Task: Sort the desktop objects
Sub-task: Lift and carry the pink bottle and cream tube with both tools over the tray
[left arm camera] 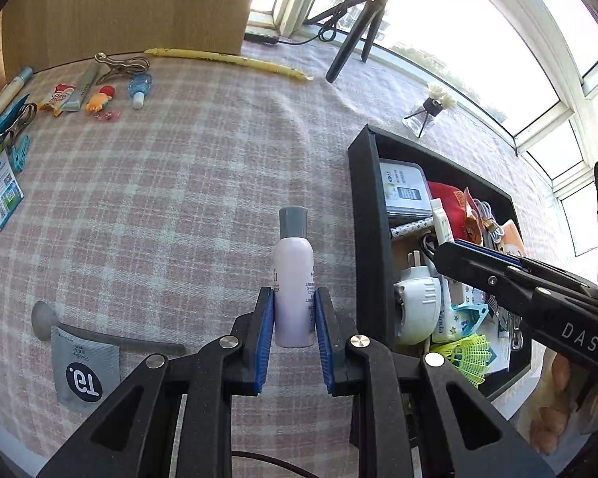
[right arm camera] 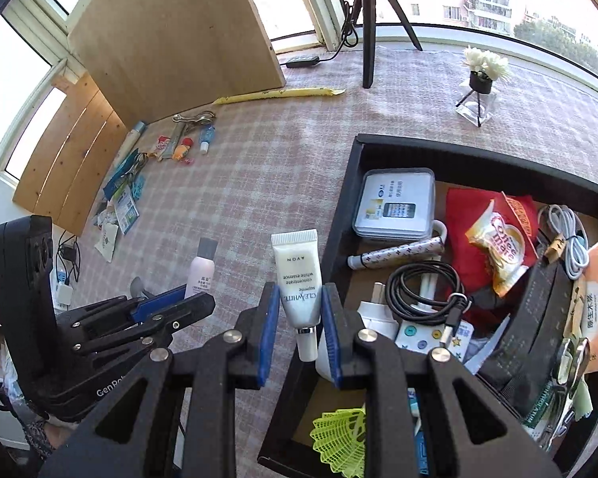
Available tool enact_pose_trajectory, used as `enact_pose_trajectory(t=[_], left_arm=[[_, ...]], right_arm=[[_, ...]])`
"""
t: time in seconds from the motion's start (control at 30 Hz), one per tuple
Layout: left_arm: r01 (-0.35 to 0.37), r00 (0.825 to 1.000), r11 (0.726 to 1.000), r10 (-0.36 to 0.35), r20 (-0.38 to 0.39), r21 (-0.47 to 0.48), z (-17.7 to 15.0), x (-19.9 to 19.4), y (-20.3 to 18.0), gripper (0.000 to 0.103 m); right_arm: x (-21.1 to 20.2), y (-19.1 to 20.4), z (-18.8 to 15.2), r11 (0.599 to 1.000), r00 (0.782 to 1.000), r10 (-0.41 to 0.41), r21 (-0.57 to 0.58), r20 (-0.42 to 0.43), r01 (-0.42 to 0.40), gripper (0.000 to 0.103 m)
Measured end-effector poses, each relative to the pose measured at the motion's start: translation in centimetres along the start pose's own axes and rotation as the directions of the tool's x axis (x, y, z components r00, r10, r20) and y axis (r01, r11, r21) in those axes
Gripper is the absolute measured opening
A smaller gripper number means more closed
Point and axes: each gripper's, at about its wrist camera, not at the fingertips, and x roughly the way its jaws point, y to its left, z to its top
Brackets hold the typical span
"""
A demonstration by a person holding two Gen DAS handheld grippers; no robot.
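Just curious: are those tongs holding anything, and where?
Left tongs grip the lilac bottle by its lower body; right tongs grip the Avon tube near its cap.

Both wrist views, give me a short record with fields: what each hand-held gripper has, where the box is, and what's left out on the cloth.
left hand-held gripper: shut on pale pink bottle, grey cap pointing away
right hand-held gripper: shut on white Avon tube, cap toward the camera
black box: right of the bottle, full of mixed items
in the box: yellow shuttlecock, coiled black cable
on the checked cloth: grey sachet, metal clip
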Motion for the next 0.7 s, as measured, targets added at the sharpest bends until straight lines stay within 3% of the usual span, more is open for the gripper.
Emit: enact_pose_trajectory(t=[0.3,0.53,0.7], left_arm=[[0.095,0.995,0.985,-0.089,-0.048,0.143,-2.0,-1.3,-6.6,0.019],[0.183,0.981,0.948,-0.16,-0.106,0.262,-4.3,-1.2,-12.9,0.019],[0.213,0.974,0.924,-0.173,-0.148,0.318,-5.9,-0.2,-16.3,0.019]], right_arm=[[-5.8,-6.9,-4.4,0.985,0.994,-0.09,0.156,0.062,0.079,0.022],[-8.6,-10.8,-7.8,0.96,0.985,-0.159,0.243,0.063,0.14,0.022],[-10.3,-13.3,-10.0,0.941,0.979,-0.195,0.293,0.058,0.17,0.022]])
